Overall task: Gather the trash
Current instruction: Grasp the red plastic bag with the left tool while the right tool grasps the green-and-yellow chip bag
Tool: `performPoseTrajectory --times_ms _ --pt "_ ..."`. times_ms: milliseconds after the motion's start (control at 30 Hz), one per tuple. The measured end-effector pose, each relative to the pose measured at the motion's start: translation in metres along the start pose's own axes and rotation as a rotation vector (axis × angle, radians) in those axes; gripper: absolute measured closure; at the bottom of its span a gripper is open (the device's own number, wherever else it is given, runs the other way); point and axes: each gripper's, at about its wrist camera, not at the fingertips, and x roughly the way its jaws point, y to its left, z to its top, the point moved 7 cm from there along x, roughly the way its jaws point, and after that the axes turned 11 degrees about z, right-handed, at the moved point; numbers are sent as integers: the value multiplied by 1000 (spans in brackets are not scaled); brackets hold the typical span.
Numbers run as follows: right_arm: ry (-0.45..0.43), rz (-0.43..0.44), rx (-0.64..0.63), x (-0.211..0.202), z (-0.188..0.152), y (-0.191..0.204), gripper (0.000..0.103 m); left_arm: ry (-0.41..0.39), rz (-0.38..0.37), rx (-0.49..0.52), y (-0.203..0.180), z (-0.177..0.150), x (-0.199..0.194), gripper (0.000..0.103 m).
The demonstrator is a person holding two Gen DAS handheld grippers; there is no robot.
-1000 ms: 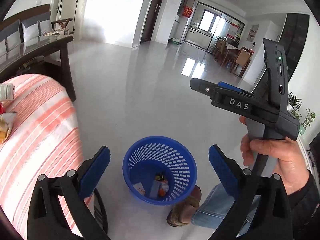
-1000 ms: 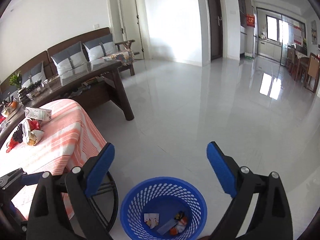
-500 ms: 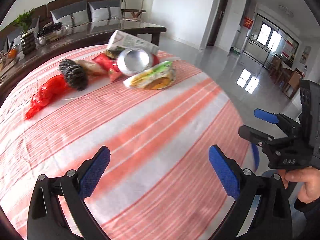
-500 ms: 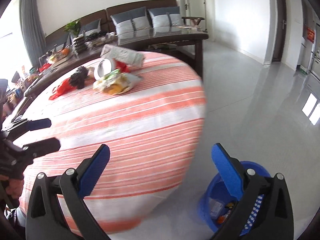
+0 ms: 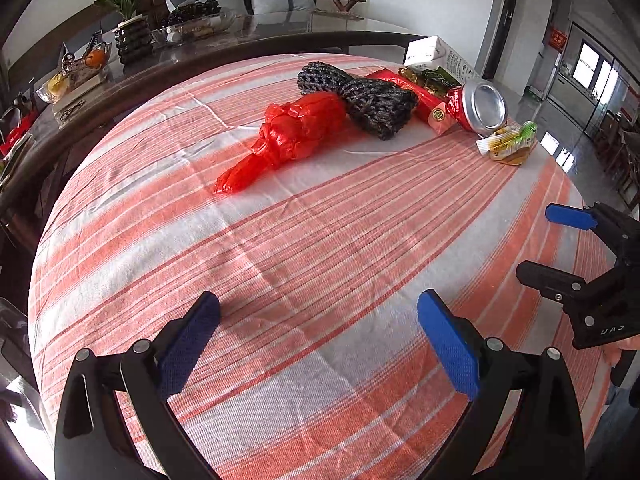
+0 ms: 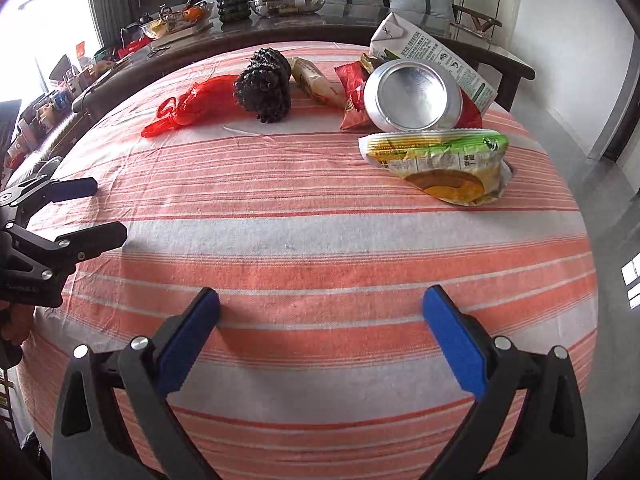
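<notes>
1. The left gripper (image 5: 318, 344) now hangs over the near part of the striped tablecloth (image 5: 320, 240); a second ago it looked down at a blue basket on the floor, which shows in neither view now.
2. Its fingers are spread wide and hold nothing.
3. The right gripper (image 6: 320, 328) has likewise swung from the basket to the table; its jaws are wide apart and empty.
4. The trash lies at the far side of the cloth, well apart from both grippers and closer than half a second ago.
5. A red plastic bag (image 5: 288, 136) touches a black net bundle (image 5: 372, 104).
6. A red can (image 6: 412, 96) lies on its side with its silver base facing the right camera, a white carton (image 6: 432, 60) behind it.
7. A yellow-green wrapper (image 6: 444, 160) lies just in front of the can.
</notes>
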Motion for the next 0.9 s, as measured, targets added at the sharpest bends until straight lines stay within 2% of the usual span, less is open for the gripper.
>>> performPoseTrajectory --times_ms 100,233,400,600,767,833,867,900 --pt "3 -3 5 0 0 -1 4 2 5 53 0 4 7 5" --pt "3 -7 3 -1 -1 -2 4 -8 -32 113 6 18 18 5" --pt "3 -7 4 -1 -1 0 4 -13 -54 137 23 44 40 5" --pt "4 -8 4 -1 -1 -1 4 -38 -70 200 25 80 65 5" --pt "4 -7 4 -1 0 -1 4 -71 -101 201 20 110 77 5" --pt "4 -8 4 -1 0 -1 5 -68 -121 217 14 115 81 11" --pt "4 -8 4 -1 0 -1 4 -55 -134 227 10 114 83 20" --pt "4 -8 4 -1 0 -1 4 -56 -129 237 8 114 84 24"
